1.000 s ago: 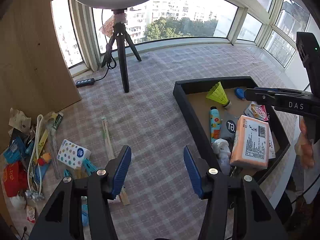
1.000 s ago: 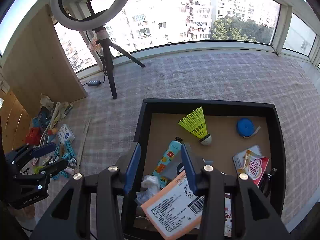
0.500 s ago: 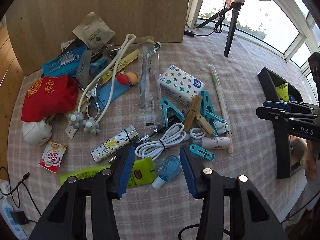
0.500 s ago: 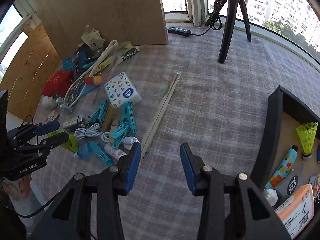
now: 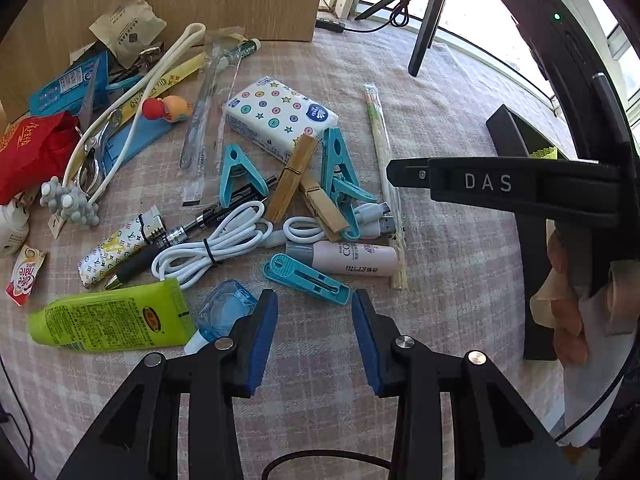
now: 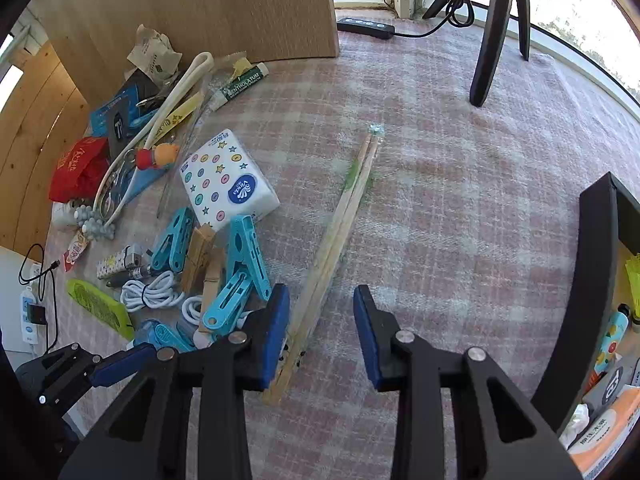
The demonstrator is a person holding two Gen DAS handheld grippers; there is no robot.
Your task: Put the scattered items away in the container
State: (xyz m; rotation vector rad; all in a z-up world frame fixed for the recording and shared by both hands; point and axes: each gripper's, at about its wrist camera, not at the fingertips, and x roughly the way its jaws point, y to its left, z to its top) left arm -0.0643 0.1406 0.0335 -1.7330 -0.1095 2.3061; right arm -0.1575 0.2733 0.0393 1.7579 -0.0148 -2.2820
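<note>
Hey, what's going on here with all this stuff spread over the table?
A person holding a gripper in each hand is tidying clutter into a black tray. Both grippers are empty, jaws closing. The left gripper hovers over the pile, near a flat blue clip and a pink tube. The right gripper hangs above wrapped chopsticks, which lie between its fingers, not yet gripped. Most items remain on the checked cloth.

I count four blue clips, two wooden pegs, two white cables and one green tube.
</note>
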